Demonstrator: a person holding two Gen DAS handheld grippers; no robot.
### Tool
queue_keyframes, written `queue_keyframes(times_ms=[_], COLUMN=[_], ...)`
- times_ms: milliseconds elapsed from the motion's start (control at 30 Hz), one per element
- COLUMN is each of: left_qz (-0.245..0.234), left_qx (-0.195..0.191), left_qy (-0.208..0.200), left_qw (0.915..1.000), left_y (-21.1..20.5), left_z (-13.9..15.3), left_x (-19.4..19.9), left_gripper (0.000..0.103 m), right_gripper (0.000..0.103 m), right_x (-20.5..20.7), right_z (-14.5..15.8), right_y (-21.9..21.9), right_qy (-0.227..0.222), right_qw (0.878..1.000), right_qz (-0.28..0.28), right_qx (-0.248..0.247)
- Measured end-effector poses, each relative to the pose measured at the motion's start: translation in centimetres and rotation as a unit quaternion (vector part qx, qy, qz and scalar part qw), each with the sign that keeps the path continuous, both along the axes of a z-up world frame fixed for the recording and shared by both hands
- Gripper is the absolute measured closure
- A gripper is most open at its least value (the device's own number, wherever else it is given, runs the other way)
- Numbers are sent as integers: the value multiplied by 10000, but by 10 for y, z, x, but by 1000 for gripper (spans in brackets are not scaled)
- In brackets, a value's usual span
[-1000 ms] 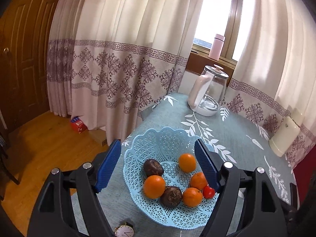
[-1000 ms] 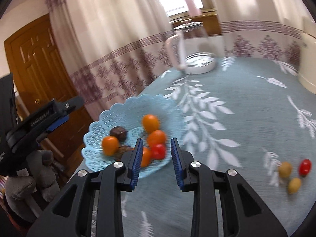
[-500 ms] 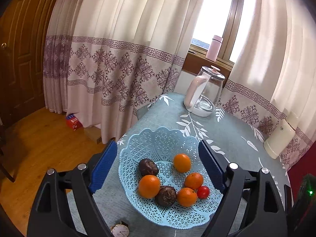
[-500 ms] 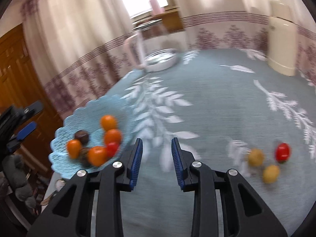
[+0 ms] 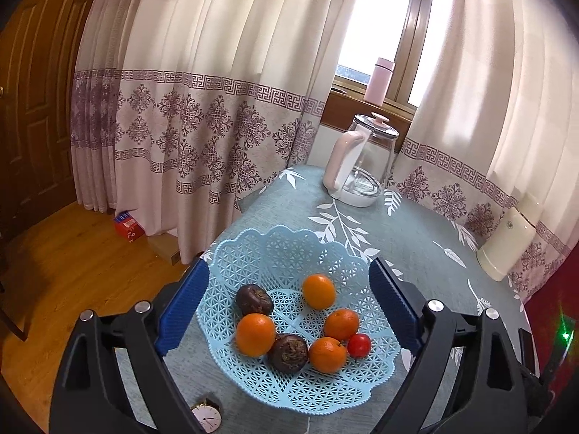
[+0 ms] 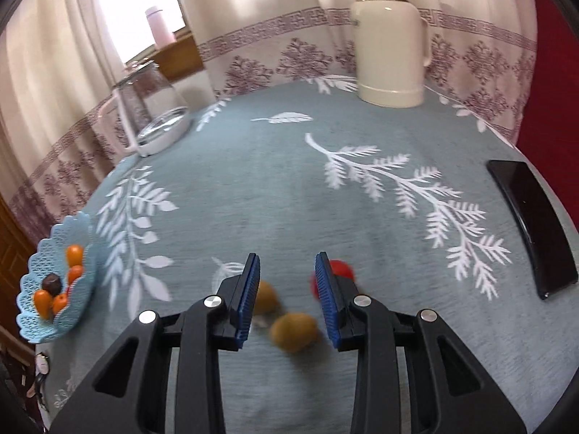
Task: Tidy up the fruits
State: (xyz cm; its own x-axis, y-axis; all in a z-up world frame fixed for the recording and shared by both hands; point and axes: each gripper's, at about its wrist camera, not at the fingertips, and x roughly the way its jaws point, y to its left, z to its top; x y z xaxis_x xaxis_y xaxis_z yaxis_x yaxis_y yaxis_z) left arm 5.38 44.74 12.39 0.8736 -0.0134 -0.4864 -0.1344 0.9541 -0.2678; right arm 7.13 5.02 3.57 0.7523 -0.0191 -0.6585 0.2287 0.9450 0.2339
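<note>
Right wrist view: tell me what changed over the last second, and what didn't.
The right claw swung away from the blue basket, across the tablecloth, to the loose fruit, and opened slightly. It now hangs over the three pieces: a yellow-brown fruit between its fingers, another and the red tomato partly behind them. Nothing was gripped. The left claw rose slightly, open over the basket; the basket's fruit stayed put.

Home | curtains (image 5: 202,108) | tablecloth (image 6: 289,188) | kettle (image 5: 362,166) | thermos (image 6: 389,36)
</note>
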Motion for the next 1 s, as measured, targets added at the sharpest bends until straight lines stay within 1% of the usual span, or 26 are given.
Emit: queue_keyframes(times_ms=[300,667,800,1000], left_qz=[5,-29,-27,-30], left_qx=[-1,21,19,16], left_qy=[35,55,53,56], left_qw=[10000,10000,10000,10000], left_y=[-1,-3,-3,-3], left_z=[-2,-5,-5,-5], left_x=[3,5,5,5], left_gripper=[12,12,12,12], right_gripper=[71,71,70,71], right_x=[0,-2,-2,3], right_z=[-3,-7,-10,-22], right_y=[-9,-24,-26,-35], right_qy=[-13,75,162,427], right_qw=[9995,9988,9984,9981], right_qz=[-204,-406,-437,-441], right_qx=[-244,-253,-332,-75])
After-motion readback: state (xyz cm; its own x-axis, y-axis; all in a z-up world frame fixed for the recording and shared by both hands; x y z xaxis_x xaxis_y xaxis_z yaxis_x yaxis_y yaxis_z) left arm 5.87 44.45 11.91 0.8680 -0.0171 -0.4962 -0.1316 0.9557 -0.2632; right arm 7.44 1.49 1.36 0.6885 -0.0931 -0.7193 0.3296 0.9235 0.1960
